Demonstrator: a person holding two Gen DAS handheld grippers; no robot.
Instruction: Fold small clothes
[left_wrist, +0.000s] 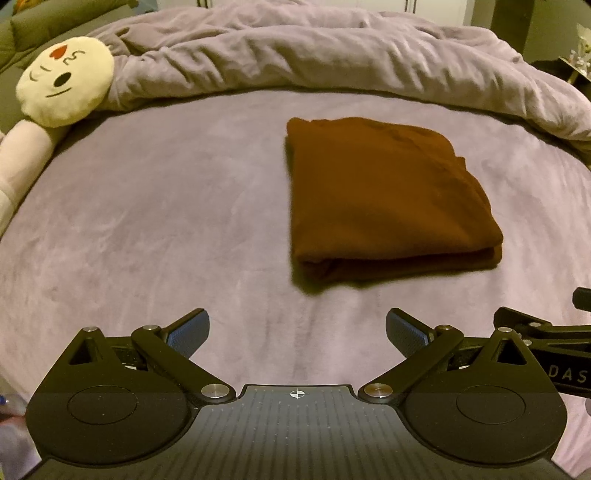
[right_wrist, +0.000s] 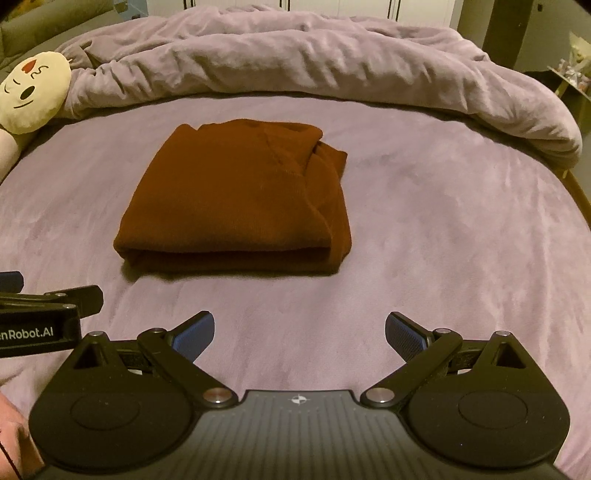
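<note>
The rust-brown knitted garment, folded into a thick rectangle, lies flat mid-bed on the lilac plush bedspread; the left gripper and right gripper, jaws spread and empty, hover short of it, likely because folding looks finished.

The left gripper hangs with its jaws spread wide, empty. The right gripper sits just beside it, equally spread.

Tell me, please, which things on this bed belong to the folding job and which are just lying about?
Job:
brown garment, folded on the sheet
left gripper, open
right gripper, open

Lying about:
plush toy
bunched duvet
bed sheet
</note>
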